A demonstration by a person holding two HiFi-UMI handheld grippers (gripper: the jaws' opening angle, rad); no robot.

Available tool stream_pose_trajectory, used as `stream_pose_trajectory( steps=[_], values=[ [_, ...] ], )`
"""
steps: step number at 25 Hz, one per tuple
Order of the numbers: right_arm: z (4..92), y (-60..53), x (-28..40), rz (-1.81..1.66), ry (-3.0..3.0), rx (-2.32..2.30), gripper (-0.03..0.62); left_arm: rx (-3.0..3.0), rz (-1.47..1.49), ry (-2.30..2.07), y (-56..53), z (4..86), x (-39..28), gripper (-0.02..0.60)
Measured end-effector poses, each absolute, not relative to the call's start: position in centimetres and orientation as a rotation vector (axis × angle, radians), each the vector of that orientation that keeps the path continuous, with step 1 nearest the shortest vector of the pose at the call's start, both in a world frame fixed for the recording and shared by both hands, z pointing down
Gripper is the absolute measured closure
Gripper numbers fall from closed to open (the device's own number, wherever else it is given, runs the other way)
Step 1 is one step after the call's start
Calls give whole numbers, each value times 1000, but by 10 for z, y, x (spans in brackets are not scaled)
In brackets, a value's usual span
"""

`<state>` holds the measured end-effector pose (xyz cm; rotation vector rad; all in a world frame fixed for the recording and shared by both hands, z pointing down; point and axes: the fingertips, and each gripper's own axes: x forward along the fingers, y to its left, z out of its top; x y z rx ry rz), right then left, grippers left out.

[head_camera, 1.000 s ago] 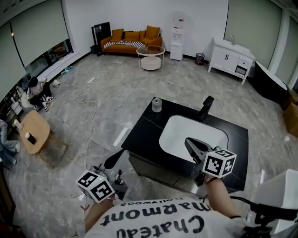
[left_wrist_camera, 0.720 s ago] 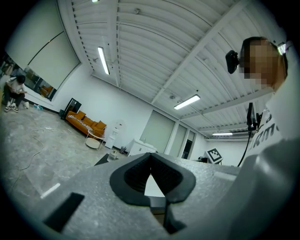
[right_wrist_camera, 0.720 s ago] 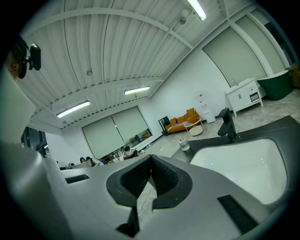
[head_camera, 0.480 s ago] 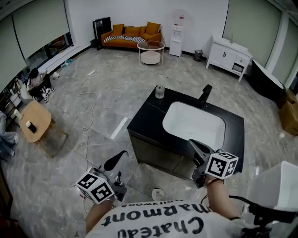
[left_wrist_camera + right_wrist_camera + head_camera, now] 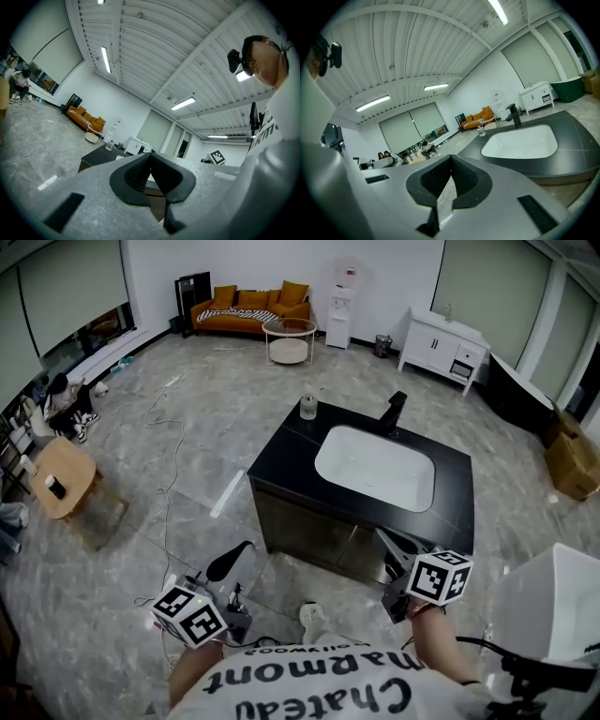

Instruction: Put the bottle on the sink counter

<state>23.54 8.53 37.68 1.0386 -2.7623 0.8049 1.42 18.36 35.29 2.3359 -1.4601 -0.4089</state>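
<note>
On the far left corner of the black sink counter (image 5: 281,463), left of the faucet (image 5: 392,412) and clear of the white basin (image 5: 375,468), a small clear bottle (image 5: 307,407) is standing upright, well apart from both grippers. The left gripper (image 5: 234,559) and the right gripper (image 5: 386,538) are hovering short of the counter's near edge, each with jaws pressed together on nothing. The bottle is looking light, stiff and smooth, possibly breakable glass, though it is showing too small to tell. A moderate squeeze across its body, below the cap, is seeming the safest hold.
</note>
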Motion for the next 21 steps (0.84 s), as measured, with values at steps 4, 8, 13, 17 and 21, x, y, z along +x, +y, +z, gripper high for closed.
stream_pose_trajectory(
  steps=[4,8,13,17,21],
  values=[
    [379,101,244,813,-2758,1064,580,2349,-395,-1434,193,354,23,568],
    [381,108,251,816,-2750,1081,580,2347,-394,-1422,198,354,30,568],
    [386,117,246,800,-2740,1081,580,2348,-415,-1406,207,356,26,568],
    [388,119,247,799,-2729,1083,580,2344,-418,-1399,206,357,28,568],
    [386,119,247,799,-2715,1089,580,2349,-416,-1388,203,353,28,568]
  ],
)
